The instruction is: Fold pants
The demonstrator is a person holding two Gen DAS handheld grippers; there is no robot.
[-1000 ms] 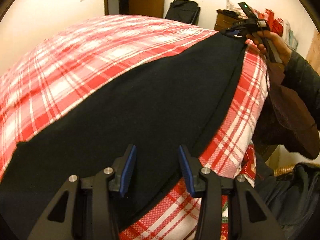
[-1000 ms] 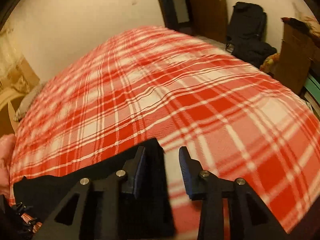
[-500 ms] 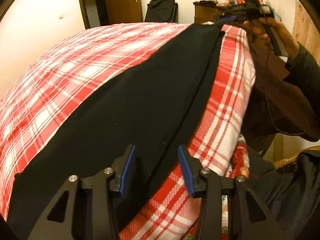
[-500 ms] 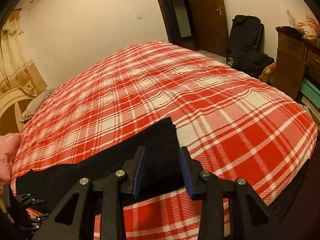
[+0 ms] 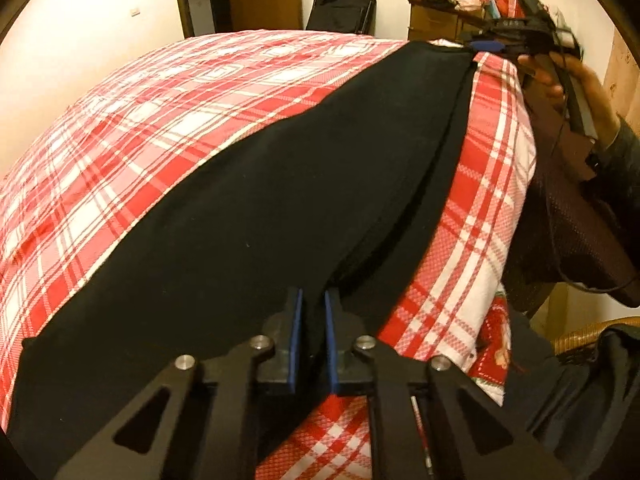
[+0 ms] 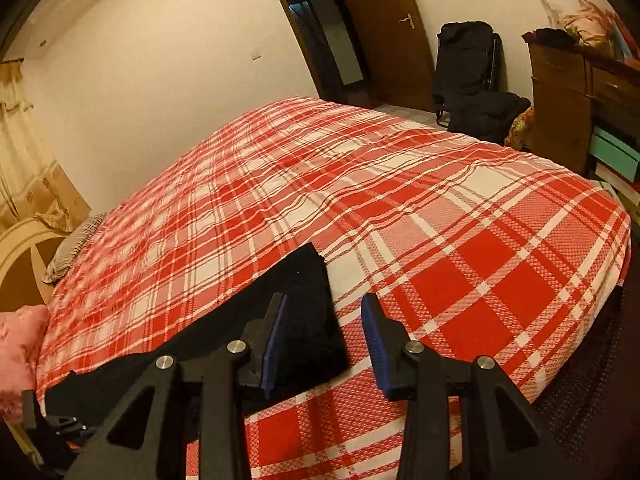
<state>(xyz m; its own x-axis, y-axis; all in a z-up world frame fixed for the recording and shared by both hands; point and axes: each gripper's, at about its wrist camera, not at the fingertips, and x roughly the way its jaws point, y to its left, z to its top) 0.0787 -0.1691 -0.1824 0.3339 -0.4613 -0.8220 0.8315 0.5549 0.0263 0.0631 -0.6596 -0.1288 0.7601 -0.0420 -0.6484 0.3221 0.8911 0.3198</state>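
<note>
While the left gripper (image 5: 311, 334) closes on the near edge of the pants (image 5: 256, 216), the right gripper (image 6: 324, 342) stands open over the far hem, gripping nothing. Pinch both layers, then lift both ends together. Pants lie along the bed (image 6: 400, 208) edge, long axis running gripper to gripper.

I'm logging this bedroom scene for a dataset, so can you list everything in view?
pants: one, black, laid out along the bed's near edge
bedspread: one, red and white plaid, covering the bed
door: one, brown, far wall
bag: one, black, beside the door
dresser: one, brown, right side
pillow: one, striped, far left
left gripper: jaws closing on the pants' edge
right gripper: jaws apart, at the pants' end
hand: one, holding the right gripper
</note>
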